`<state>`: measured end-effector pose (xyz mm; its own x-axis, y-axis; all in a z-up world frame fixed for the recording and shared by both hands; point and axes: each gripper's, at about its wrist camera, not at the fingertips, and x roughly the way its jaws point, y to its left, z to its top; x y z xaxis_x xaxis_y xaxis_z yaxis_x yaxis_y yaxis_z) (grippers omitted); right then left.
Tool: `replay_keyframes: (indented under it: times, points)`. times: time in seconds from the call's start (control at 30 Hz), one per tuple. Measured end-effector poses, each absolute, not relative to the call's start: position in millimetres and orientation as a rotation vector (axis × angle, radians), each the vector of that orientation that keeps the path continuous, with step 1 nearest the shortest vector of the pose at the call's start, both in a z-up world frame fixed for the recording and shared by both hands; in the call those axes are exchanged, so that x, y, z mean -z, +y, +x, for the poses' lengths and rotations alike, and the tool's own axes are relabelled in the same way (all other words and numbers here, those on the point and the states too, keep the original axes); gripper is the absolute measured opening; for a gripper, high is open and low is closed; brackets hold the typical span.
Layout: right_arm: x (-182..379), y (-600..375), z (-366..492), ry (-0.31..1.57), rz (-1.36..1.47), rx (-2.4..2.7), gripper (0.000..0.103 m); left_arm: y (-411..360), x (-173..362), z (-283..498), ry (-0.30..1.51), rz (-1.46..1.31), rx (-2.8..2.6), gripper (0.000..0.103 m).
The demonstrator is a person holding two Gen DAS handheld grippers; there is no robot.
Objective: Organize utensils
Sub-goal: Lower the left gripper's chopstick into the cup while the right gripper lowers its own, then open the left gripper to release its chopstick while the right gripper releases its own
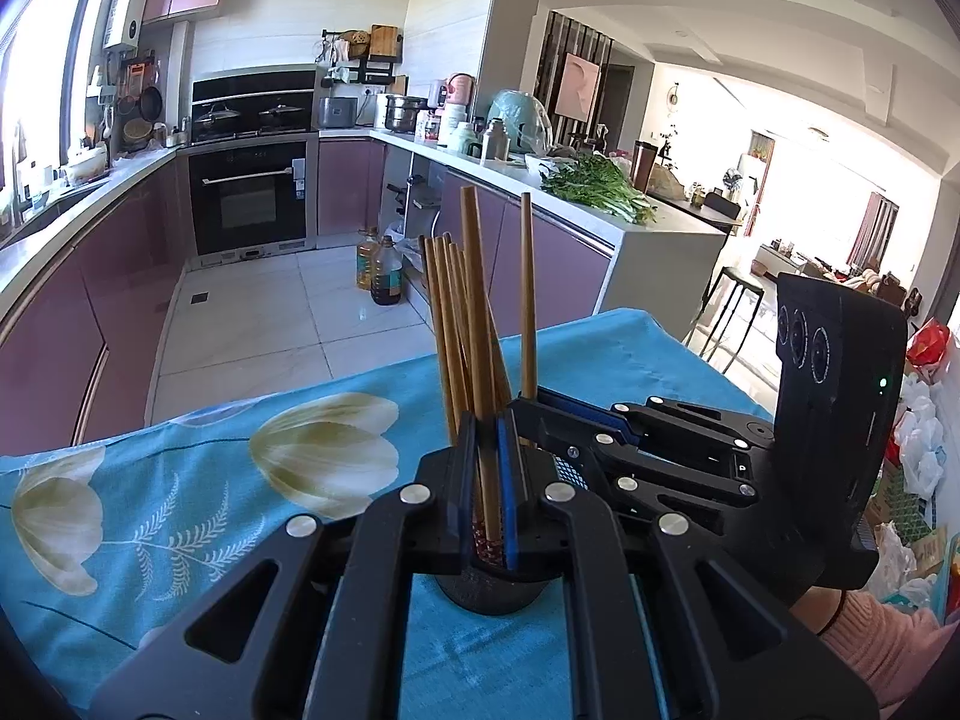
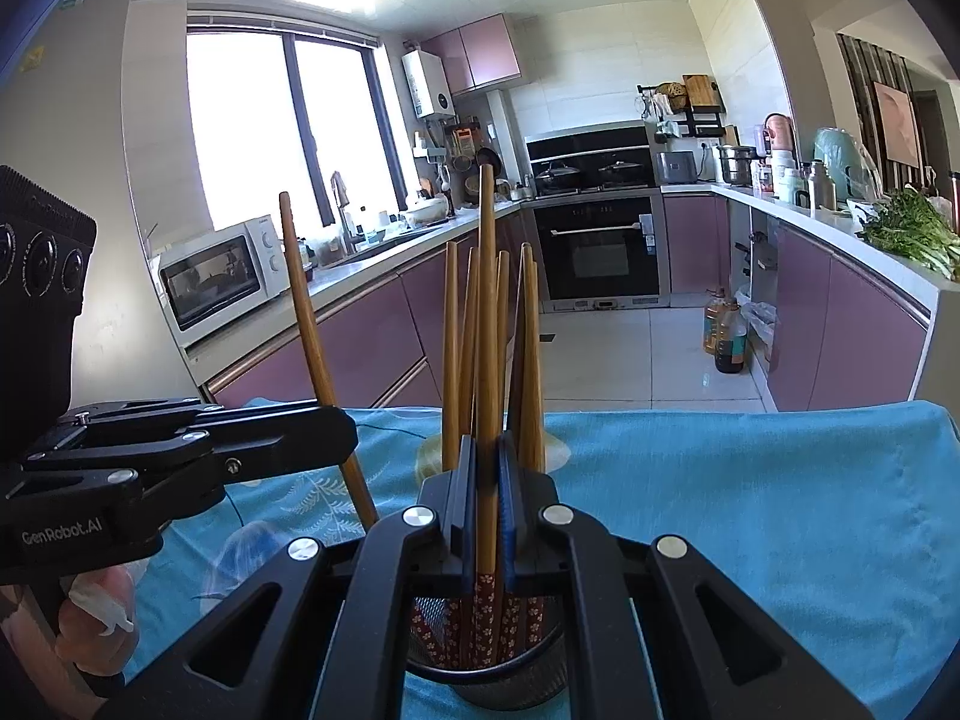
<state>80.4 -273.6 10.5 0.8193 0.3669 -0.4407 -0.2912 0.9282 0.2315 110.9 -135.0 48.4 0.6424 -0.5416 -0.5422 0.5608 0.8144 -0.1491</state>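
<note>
Fingers of both the left gripper and the right gripper are clenched mid-shaft on a light, stiff, slippery chopstick apiece, upright over the mesh holder on the cloth-covered counter; gripping lower would likely steady them.

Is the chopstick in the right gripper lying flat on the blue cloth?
No: the right gripper holds its chopstick upright, lower end down in the mesh holder with the other chopsticks.

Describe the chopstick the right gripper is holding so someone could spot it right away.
On the blue cloth stands a dark mesh holder of chopsticks. The one clamped in the right hand-held gripper is this chopstick: upright, its tip reaching above all its neighbours.
</note>
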Motion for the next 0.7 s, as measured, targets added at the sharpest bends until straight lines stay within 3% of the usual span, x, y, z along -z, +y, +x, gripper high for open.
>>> replay_keyframes:
  times: [0.7]
  points:
    - [-7.3, -276.2, 86.6, 0.527, 0.163, -0.346, 0.007, -142.9, -19.7, 140.7, 0.689, 0.031, 0.606, 0.009]
